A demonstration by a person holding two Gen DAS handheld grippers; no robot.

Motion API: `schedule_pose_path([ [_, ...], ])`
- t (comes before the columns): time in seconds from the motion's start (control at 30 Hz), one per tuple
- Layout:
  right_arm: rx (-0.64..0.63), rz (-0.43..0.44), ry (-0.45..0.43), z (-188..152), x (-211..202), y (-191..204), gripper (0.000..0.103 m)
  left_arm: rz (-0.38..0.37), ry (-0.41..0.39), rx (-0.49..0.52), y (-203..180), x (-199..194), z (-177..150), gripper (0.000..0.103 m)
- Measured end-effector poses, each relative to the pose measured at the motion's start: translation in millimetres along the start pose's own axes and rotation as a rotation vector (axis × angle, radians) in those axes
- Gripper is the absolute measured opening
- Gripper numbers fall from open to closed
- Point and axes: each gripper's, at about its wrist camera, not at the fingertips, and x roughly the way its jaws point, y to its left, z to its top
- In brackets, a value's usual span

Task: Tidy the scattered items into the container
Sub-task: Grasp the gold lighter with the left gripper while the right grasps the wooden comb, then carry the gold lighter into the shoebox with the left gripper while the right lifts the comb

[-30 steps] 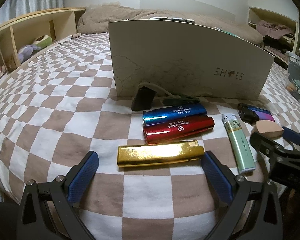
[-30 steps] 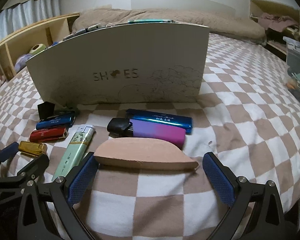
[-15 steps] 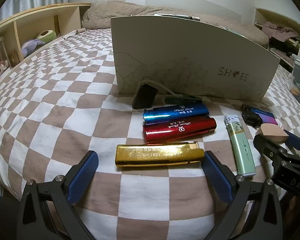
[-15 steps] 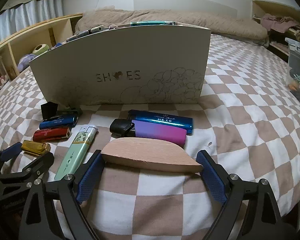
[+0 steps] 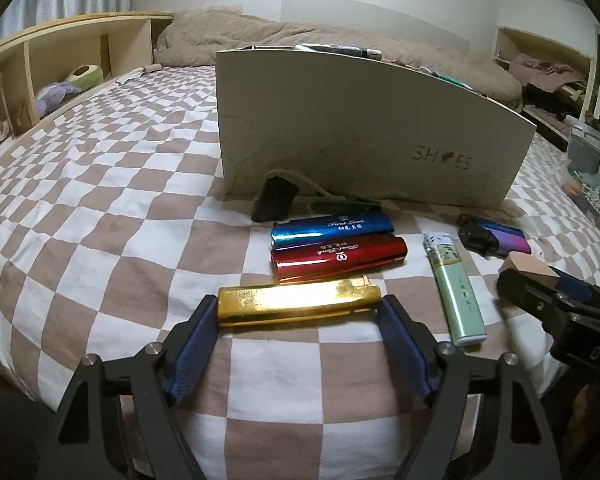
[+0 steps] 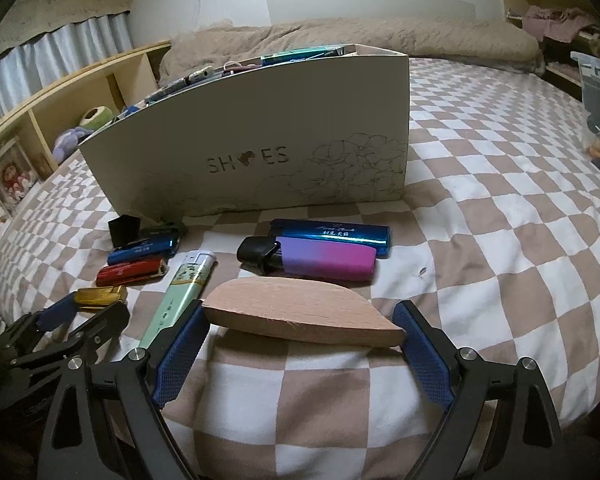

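A bed covered in a brown-and-white checked sheet (image 5: 100,240) holds a row of small items in front of a tall white cardboard shoe box (image 6: 260,140), which is the container and already shows other objects poking above its rim. The left gripper (image 5: 300,320) points down at a shiny gold metal lighter (image 5: 298,300) lying crosswise; its jaws have just been closing, and the blue pads now sit against both ends of the lighter, gripping it along its length. The lighter lies flat on the sheet. Just behind it lie a glossy red lighter (image 5: 336,258) and a glossy blue lighter (image 5: 332,230), side by side, with a pale green plastic lighter (image 5: 456,292) to the right. The right gripper (image 6: 300,328) has likewise just closed on a flat, half-moon piece of pale wood (image 6: 300,312), its pads pressing the two pointed ends, probably because the long axis offers the firmest hold. Beyond the wood rest a purple-to-pink gradient device with a black cap (image 6: 312,260) and a second blue lighter (image 6: 332,232). Both held items lie near the box, not yet lifted over its wall
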Motion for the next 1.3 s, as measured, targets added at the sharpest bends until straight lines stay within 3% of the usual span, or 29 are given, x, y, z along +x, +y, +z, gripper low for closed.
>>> schedule_pose_path([
  [0.37, 0.01, 0.027, -0.004, 5, -2, 7, 0.093, -0.011, -0.002, -0.015, -1, -6, 1, 0.08],
  [0.7, -0.006, 0.051, -0.062, 12, -24, 8, 0.093, -0.055, -0.071, 0.013, -19, -31, 14, 0.08],
  [1.3, -0.017, 0.121, -0.217, 78, -59, 4, 0.093, -0.11, -0.204, -0.027, -19, -65, 89, 0.08],
])
